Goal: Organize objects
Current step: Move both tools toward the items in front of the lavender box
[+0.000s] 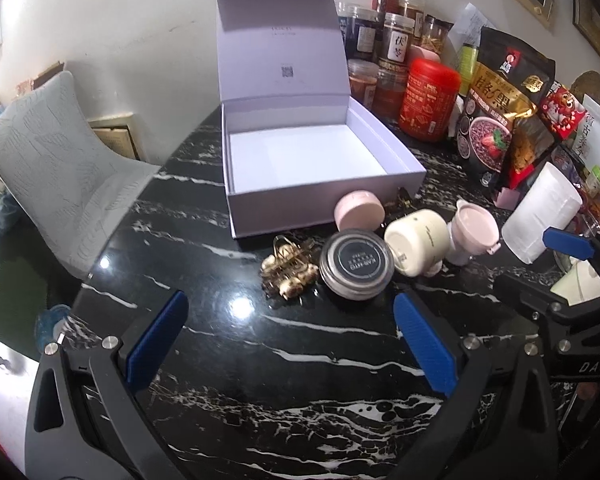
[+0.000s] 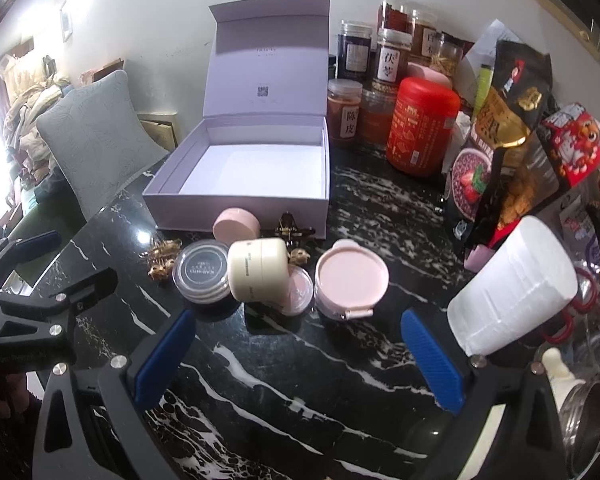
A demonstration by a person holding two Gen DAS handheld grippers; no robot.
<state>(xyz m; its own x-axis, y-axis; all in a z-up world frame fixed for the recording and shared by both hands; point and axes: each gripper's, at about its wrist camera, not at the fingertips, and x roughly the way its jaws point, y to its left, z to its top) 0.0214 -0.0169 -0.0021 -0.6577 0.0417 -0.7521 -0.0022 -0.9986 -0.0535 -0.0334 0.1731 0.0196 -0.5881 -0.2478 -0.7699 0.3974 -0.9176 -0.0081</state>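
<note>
An open, empty lilac gift box [image 1: 400,152] [image 2: 236,204] stands on the black marble table with its lid up. In front of it lie a small pink jar [image 1: 360,210] [image 2: 236,223], a black-lidded jar [image 1: 356,266] [image 2: 202,270], a cream jar on its side [image 1: 418,240] [image 2: 258,268], a pink round case [image 1: 474,230] [image 2: 350,278] and gold hair clips [image 1: 288,268] [image 2: 160,258]. My left gripper [image 1: 288,340] is open and empty, short of the clips and black-lidded jar. My right gripper [image 2: 300,354] is open and empty, short of the pink case.
Spice jars [image 1: 396,40] [image 2: 392,54], a red canister [image 1: 430,98] [image 2: 422,126] and snack bags [image 1: 496,108] [image 2: 500,140] crowd the back right. A white tissue pack [image 1: 540,214] [image 2: 512,300] lies at right. A grey chair [image 1: 56,168] [image 2: 96,140] stands left of the table.
</note>
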